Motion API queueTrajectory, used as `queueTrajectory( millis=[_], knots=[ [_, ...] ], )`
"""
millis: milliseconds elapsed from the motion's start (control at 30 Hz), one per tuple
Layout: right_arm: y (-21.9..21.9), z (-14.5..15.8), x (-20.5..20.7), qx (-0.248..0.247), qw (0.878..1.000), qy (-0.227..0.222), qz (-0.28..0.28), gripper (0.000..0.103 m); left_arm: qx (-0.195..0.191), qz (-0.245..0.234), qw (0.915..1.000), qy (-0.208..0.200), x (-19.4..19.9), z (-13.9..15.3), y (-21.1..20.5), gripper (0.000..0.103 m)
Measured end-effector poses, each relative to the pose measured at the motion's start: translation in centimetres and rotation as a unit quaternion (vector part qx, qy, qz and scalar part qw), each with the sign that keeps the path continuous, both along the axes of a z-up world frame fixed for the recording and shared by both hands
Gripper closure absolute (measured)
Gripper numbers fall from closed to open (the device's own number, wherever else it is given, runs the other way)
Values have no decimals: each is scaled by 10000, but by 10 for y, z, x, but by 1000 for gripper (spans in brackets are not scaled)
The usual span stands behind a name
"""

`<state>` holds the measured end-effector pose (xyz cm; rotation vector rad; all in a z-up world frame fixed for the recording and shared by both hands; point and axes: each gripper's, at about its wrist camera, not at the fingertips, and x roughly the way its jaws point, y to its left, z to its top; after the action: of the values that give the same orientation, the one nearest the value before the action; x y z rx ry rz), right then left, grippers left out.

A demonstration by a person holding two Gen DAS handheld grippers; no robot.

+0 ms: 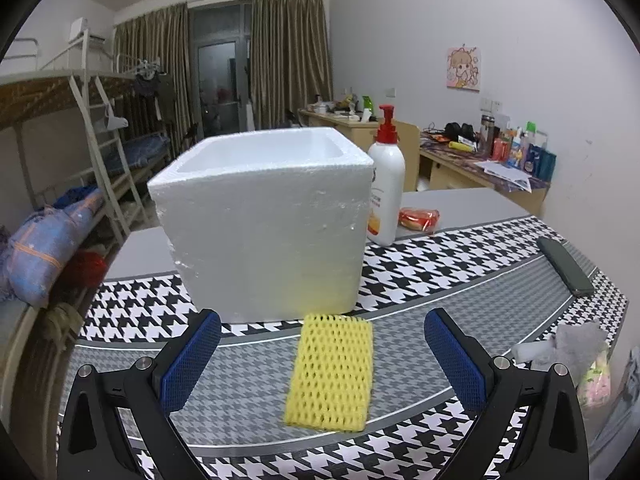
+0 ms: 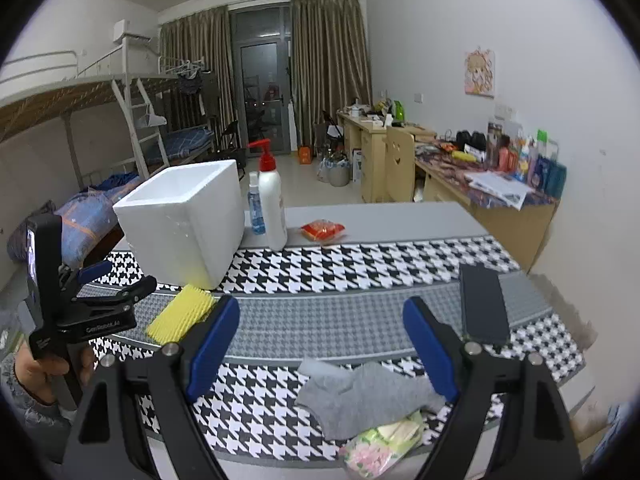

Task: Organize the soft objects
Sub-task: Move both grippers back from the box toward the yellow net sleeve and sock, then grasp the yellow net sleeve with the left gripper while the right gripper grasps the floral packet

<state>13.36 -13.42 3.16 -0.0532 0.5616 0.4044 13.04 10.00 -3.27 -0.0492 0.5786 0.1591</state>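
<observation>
Both tools wide open over the tabletop [image 1: 460, 200], holding nothing.
We see the left tool [image 1: 322, 346] flanking the yellow net [image 1: 330, 376] just before the foam box [image 1: 264, 220]; our right tool [image 2: 322, 346] hangs above the grey sock [image 2: 368, 398].

1. The grey tabletop [image 2: 400, 216] carries a houndstooth cloth [image 2: 360, 264].
2. On the cloth: a white foam box [image 2: 180, 224], a yellow foam net [image 1: 330, 372], a grey sock [image 2: 368, 396], a floral packet [image 2: 380, 446] and a dark phone [image 2: 482, 304].
3. On the bare tabletop: a white pump bottle [image 2: 272, 204], a small blue bottle [image 2: 256, 208] and a red packet [image 2: 323, 230].
</observation>
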Motion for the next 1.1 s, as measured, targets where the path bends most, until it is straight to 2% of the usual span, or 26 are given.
queueTrajectory(
  millis=[233, 600, 1100],
  knots=[
    [-12, -16, -5, -32, 9993, 102, -358, 16, -121, -56, 9998, 131, 7, -10, 6, 1],
    [-36, -36, -12, -45, 9966, 294, -774, 16, -32, -39, 9998, 166, 15, -19, 4, 1],
    [-58, -59, -17, -111, 9924, 486, -1129, 16, -177, -230, 9978, 600, 34, -42, 0, 1]
  ],
)
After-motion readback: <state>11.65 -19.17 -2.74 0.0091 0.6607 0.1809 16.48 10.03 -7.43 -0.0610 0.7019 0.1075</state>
